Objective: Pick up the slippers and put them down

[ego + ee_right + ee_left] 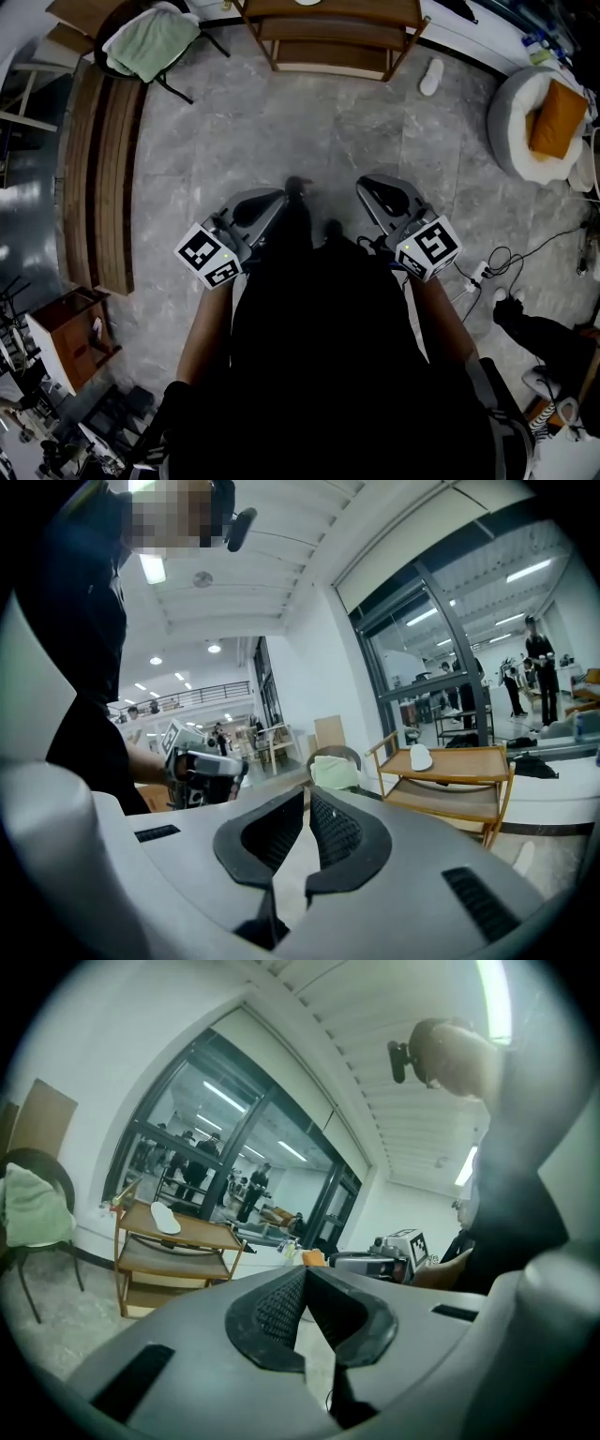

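One white slipper lies on the grey tiled floor, right of the wooden shelf cart. A second white slipper rests on the cart's top shelf and shows again in the right gripper view. I hold both grippers close in front of my body, far from both slippers. The left gripper has its jaws together with nothing between them. The right gripper is likewise shut and empty. Each gripper sees the other off to its side.
A chair with a green cushion stands at the back left, beside a long wooden bench. A round grey pouf with an orange cushion sits at the right. A power strip with cables and dark shoes lie on the floor at the right.
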The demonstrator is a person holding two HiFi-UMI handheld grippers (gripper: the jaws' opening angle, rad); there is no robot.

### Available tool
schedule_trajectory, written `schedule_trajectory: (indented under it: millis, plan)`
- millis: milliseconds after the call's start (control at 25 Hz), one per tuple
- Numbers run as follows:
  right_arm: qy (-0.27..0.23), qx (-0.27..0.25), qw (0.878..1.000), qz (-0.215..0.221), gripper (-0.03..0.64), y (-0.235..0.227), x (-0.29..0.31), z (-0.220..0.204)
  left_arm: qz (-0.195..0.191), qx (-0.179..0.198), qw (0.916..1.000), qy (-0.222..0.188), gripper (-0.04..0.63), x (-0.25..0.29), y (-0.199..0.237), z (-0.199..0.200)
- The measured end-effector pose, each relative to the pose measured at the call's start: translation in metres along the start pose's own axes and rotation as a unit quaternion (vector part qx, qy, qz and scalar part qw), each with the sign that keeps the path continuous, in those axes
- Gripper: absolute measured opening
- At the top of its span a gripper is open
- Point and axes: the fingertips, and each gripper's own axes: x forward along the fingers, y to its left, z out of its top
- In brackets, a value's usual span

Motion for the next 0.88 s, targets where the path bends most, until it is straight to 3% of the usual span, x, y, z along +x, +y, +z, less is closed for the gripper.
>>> schedule_trajectory:
  millis: [200,400,520,680,760,880]
  plan:
    - [0.019,-0.019,1.000,-0.003,0.032,-0.018,0.042,0.019,-0.011,-0.015,0.9994,-0.029,0.011,0.014,0.060,0.036]
    - [0.033,-0.026,0.999,-0.030,0.032,-0.045,0.088,0.046,-0.062,0.007,0.9975,-0.034,0.011,0.026,0.104,0.073]
    - [0.037,-0.035,0.998,-0.044,0.032,-0.056,0.114,0.068,-0.106,0.019,0.9939,-0.023,0.011,0.033,0.122,0.096]
    - [0.028,-0.031,0.997,-0.060,0.032,-0.063,0.146,0.092,-0.177,0.063,0.9822,0.010,0.011,0.039,0.137,0.111]
    - [0.023,-0.027,0.997,-0.070,0.032,-0.071,0.157,0.098,-0.194,0.071,0.9784,0.013,0.011,0.043,0.148,0.115]
    - [0.029,-0.021,0.997,-0.070,0.032,-0.084,0.167,0.100,-0.196,0.054,0.9789,0.014,0.011,0.056,0.161,0.120]
